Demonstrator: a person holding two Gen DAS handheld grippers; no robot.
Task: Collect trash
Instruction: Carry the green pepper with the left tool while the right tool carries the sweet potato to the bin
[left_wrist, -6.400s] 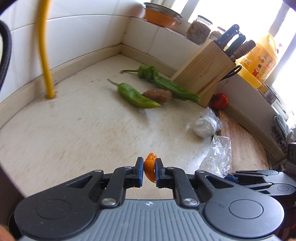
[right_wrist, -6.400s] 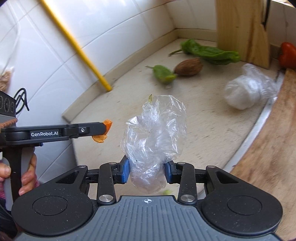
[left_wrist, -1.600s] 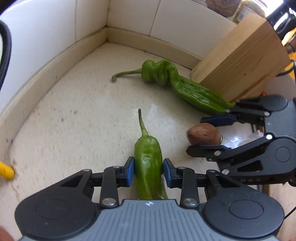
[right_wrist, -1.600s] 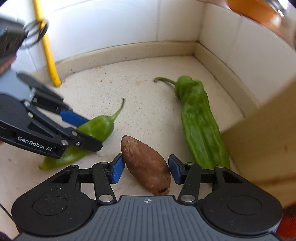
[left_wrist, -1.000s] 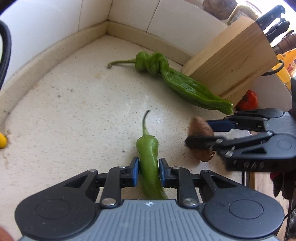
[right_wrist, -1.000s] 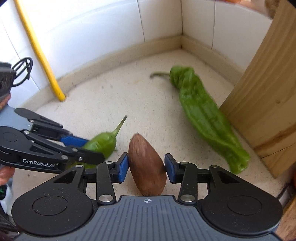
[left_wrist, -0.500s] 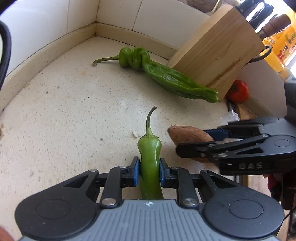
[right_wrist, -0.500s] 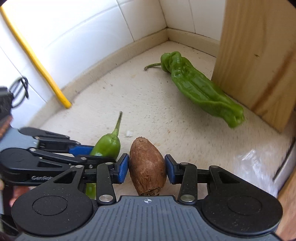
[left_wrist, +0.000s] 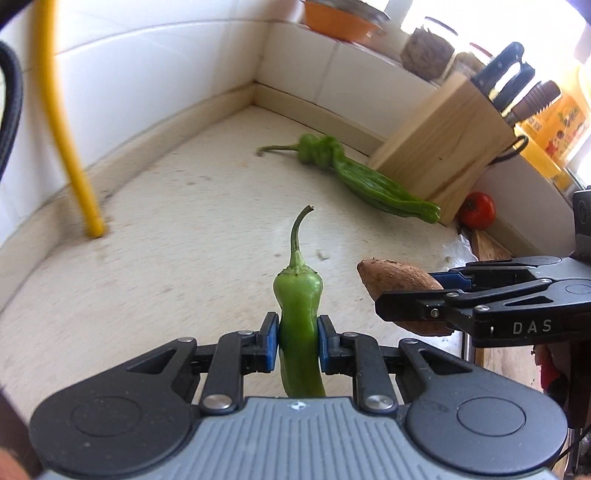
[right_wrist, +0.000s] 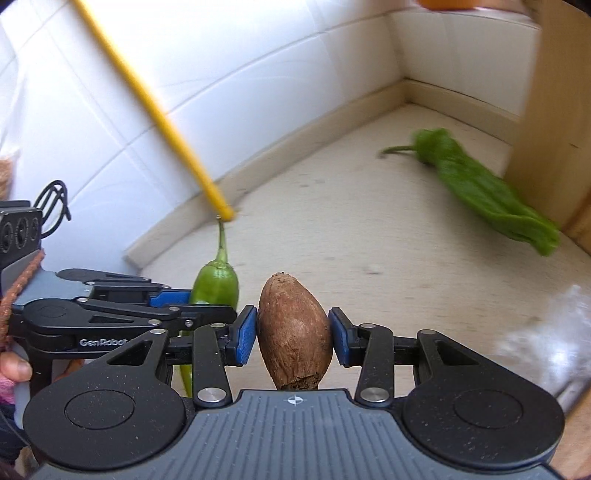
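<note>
Both items have now left the table: the left hand-held gripper (left_wrist: 294, 341) clamps the small green chili pepper (left_wrist: 297, 295), the right hand-held gripper (right_wrist: 292, 335) the brown oval sweet potato (right_wrist: 293, 332), both held in front of the wooden knife block (left_wrist: 443, 155), ready for disposal.

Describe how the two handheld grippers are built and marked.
Both the left gripper and the right gripper have grey ribbed bodies, black linkage arms with silver pivot pins, and blue finger pads. White lettering reads "GenRobot" on the left gripper's side and "DAS" on the right's. A black cable loops behind the left one.
</note>
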